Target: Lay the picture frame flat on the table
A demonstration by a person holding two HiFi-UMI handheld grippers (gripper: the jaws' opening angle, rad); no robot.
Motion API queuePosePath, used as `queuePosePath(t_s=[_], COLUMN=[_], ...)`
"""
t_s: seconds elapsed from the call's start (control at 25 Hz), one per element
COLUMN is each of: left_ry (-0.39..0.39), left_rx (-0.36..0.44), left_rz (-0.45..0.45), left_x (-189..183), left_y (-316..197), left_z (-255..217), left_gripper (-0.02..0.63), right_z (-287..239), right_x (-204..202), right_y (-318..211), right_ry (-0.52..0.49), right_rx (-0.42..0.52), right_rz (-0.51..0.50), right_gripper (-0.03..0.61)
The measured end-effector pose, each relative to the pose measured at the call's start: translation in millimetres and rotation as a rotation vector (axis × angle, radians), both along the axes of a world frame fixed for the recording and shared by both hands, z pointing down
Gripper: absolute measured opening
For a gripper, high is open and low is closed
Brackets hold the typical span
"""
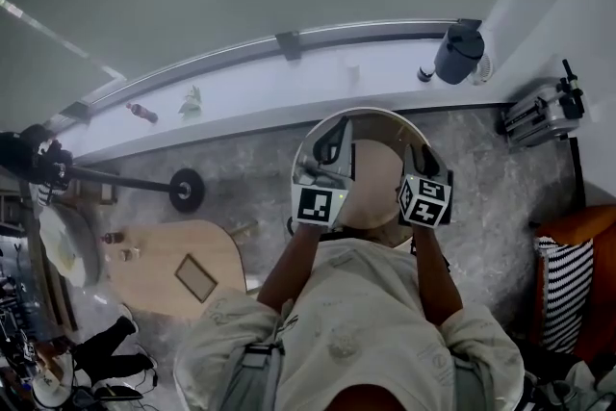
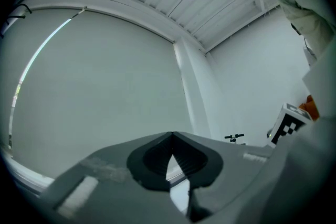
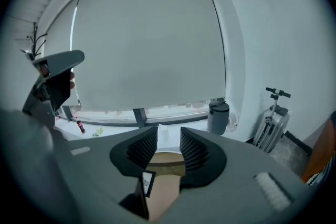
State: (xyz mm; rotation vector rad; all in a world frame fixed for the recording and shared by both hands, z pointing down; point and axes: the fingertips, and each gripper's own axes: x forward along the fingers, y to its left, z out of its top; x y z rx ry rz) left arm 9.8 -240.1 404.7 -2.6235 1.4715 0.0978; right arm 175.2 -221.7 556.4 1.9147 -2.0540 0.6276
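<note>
Jaws together on left gripper (image 2: 171, 136), apart on right gripper (image 3: 168, 135)

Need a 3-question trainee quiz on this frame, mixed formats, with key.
1. True or false: the grey right gripper is shut on a picture frame.
2. The grey left gripper has its jaws: A) wide apart; B) tips together, nothing held; C) clamped on a bottle.
3. Fill in: in the head view, both grippers hang over a round light wooden ____.

Key:
1. False. Its jaws stand apart with nothing between them.
2. B.
3. table.
</note>
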Motion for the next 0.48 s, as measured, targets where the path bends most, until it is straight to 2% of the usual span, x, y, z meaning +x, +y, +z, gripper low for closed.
queuePosePath(t_s=[0.48], left_ry=[0.017], left_rx=[0.030], left_rz=[0.006], left_x=[7.1], left_y=[2.3], left_z=[-18.8], left_gripper=[0.003], right_z=[-97.2], right_x=[6.9], right_y=[-8.8], right_ry=[0.122], right_rx=[0.232], right_rz=[-0.028], right_gripper=[0.137])
